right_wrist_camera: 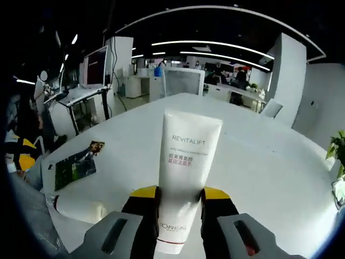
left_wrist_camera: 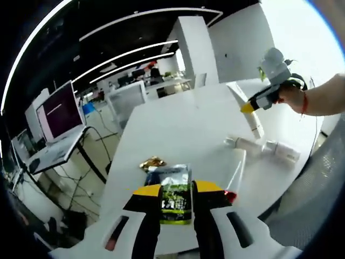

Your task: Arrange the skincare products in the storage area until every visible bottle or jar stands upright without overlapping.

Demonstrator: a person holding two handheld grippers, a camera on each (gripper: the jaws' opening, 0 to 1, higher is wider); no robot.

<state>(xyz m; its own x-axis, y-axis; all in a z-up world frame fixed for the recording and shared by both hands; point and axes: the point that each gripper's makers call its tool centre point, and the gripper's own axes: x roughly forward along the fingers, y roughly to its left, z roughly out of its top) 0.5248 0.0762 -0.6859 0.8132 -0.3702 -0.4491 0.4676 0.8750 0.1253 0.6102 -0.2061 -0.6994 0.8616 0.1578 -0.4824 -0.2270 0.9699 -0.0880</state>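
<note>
- The surface (left_wrist_camera: 183, 124) is a broad, smooth white tabletop with a rounded edge.
- The right gripper (right_wrist_camera: 180, 208) clamps its yellow-tipped jaws on a tall, matte white tube (right_wrist_camera: 186, 172), flat crimped end away from the camera, lifted over the surface.
- The left gripper (left_wrist_camera: 177, 195) has its jaws closed on a flat, glossy green-and-black sachet (left_wrist_camera: 173, 197) near the surface's edge.
- Two white cylindrical bottles (left_wrist_camera: 261, 147) lie on their sides, end to end, on the surface, well apart from the sachet.
- A small, crinkled gold foil wrapper (left_wrist_camera: 152, 162) sits just beside the sachet.
</note>
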